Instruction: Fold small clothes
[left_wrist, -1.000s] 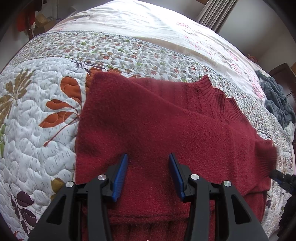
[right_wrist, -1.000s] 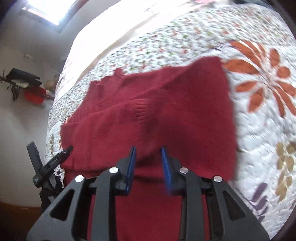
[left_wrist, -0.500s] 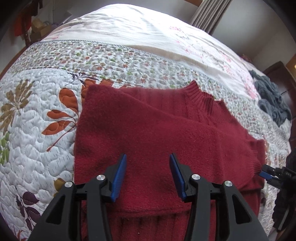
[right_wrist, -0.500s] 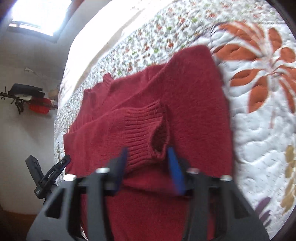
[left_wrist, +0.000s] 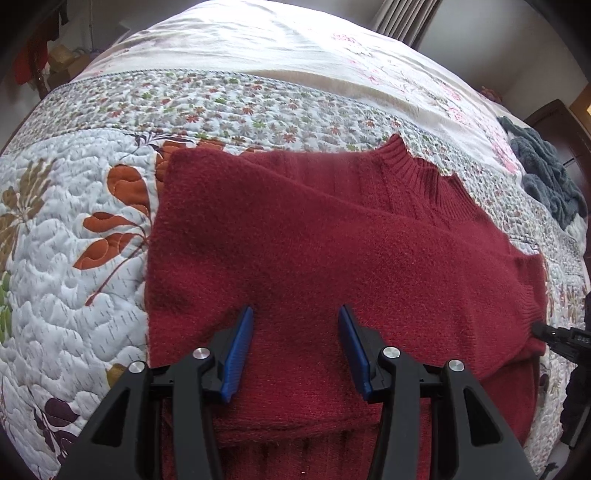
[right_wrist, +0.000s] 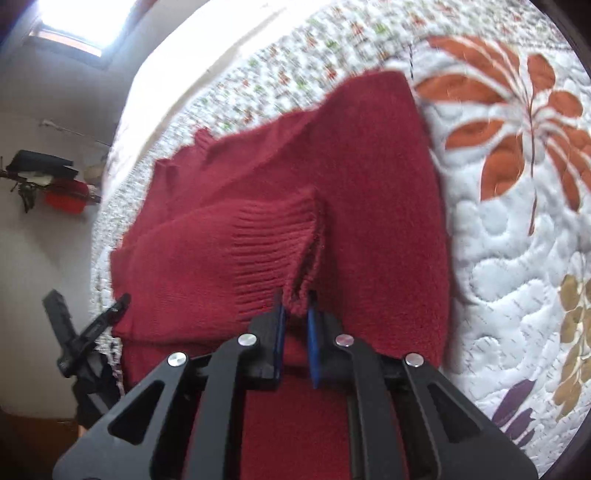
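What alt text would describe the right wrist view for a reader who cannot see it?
The right hand-held gripper pinches the ribbed cuff of a red sweater's sleeve and holds it above the sweater's body. The sweater lies on a white quilt with orange leaf patterns.

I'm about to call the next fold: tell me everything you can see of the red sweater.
The red sweater is a fuzzy knit with a ribbed collar and cuffs. It lies partly folded on the quilted bedspread, collar at the far edge. The right claw is shut on a ribbed cuff, lifting that sleeve. The left claw is open above the body.
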